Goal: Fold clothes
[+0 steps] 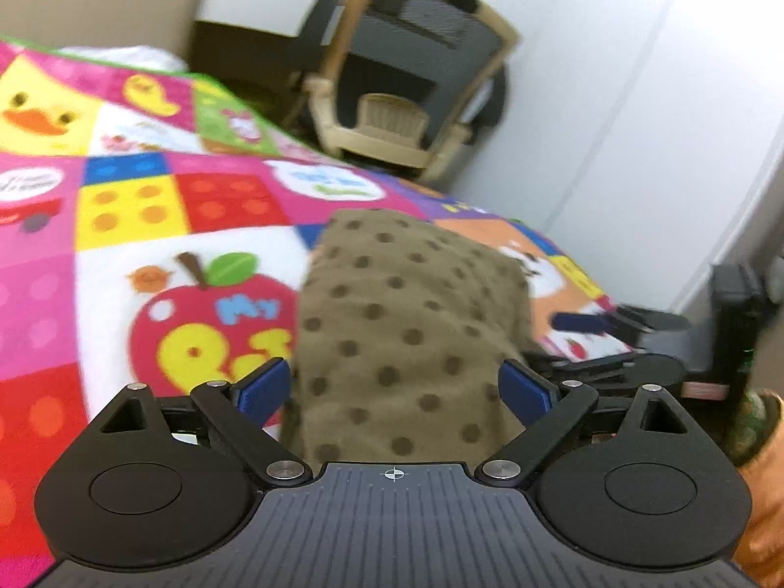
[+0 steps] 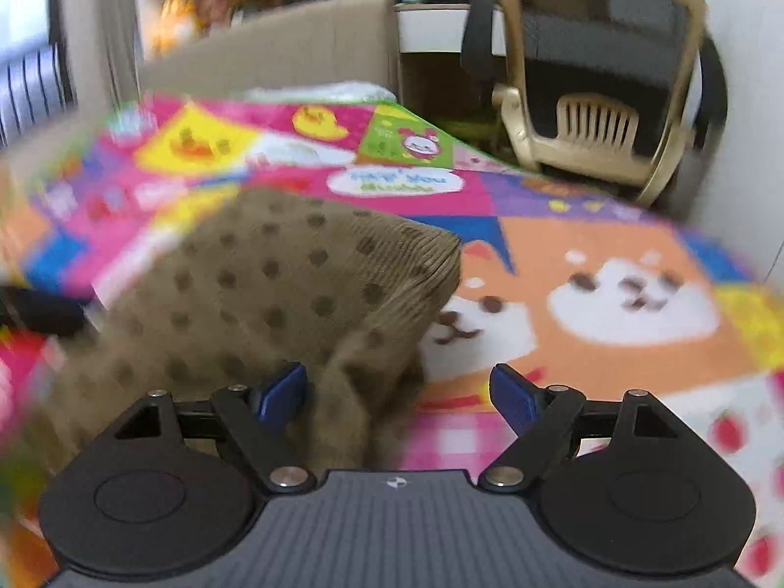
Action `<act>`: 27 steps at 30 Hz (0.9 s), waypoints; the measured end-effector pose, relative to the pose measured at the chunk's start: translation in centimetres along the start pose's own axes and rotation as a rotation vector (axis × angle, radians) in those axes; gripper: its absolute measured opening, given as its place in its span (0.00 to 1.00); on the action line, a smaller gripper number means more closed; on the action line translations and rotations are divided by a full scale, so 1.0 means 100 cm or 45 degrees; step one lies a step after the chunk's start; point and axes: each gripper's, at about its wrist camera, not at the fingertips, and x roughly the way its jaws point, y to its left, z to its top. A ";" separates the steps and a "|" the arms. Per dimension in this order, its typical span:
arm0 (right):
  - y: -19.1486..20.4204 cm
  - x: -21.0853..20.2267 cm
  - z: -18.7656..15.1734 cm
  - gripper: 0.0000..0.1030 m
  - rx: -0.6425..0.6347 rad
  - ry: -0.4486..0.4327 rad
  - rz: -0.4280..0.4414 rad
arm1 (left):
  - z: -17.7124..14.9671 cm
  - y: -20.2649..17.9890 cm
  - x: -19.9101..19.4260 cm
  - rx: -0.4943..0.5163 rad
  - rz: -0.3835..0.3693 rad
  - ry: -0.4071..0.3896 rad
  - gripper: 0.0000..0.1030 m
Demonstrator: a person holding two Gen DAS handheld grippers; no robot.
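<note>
A brown garment with darker polka dots [image 1: 406,323] lies bunched on a brightly patterned play mat [image 1: 147,196]. In the left wrist view it fills the centre of the frame and runs from about 12 o'clock down to the camera body. The left gripper [image 1: 394,389] stands with its blue-padded fingers spread wide, one at 9 o'clock and one at 3 o'clock of the cloth, and grips nothing; whether the pads touch the fabric cannot be told. At 3 o'clock in this view, over the mat's edge, the right gripper [image 1: 588,323] shows as dark linkage with a blue pad.

In the right wrist view the same garment [image 2: 274,284] sits at 10 o'clock of centre, its ribbed edge raised toward 1 o'clock, with a fold falling between the fingers. The right gripper [image 2: 399,394] is also spread wide: its left finger lies against the cloth, its right finger is over bare mat [image 2: 612,255] with a dog face print.

Beyond the mat at 1 o'clock stands an office chair [image 2: 602,78], and a cardboard panel [image 2: 274,49] rises at 11 o'clock.
</note>
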 end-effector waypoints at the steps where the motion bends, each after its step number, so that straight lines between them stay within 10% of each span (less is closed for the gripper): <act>1: -0.004 0.001 0.001 0.80 0.065 0.002 0.065 | -0.001 0.002 0.002 -0.008 0.025 0.020 0.93; 15: 0.008 0.026 0.031 0.65 -0.016 -0.055 0.066 | -0.022 -0.023 0.014 0.065 -0.116 0.123 0.92; 21: 0.030 -0.023 0.005 0.85 -0.265 -0.162 -0.030 | 0.000 -0.015 -0.021 0.118 -0.108 0.021 0.92; 27: 0.063 -0.048 -0.006 1.00 -0.230 -0.193 0.339 | 0.057 -0.018 -0.017 0.098 -0.219 -0.156 0.93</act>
